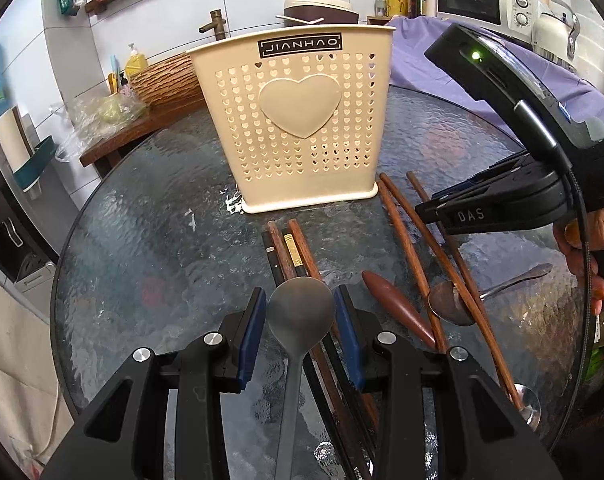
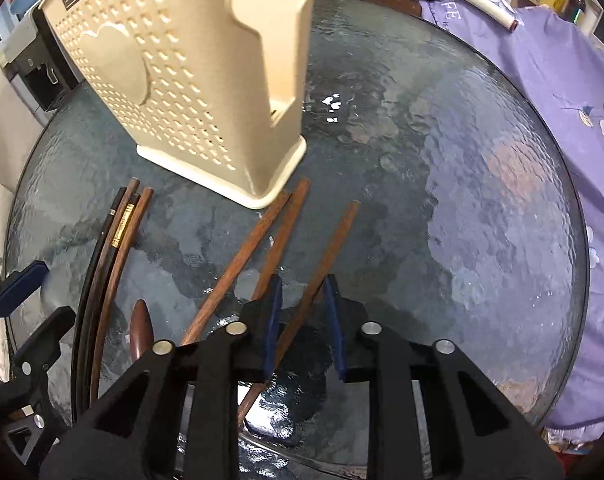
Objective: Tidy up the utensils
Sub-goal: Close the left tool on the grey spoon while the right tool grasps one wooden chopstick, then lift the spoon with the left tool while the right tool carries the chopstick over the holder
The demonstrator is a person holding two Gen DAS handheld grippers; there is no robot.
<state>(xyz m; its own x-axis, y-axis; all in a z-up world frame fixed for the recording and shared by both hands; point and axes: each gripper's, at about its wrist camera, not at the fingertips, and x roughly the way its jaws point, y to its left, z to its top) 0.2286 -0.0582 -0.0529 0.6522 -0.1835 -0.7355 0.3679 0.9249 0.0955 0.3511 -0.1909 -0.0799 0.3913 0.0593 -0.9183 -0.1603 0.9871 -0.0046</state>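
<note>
While left gripper (image 1: 301, 316) clamps spoon (image 1: 300, 312) — holder (image 1: 298, 120) nr chopsticks (image 1: 290, 248)

bright, even light, white glare spots on the glass table (image 2: 481, 160), sharp focus, fisheye bending and dark corners.

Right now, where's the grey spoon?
In the left wrist view, the grey spoon sits bottom centre between the left claw's blue pads, its bowl toward the cream holder, over the chopstick bundle.
</note>
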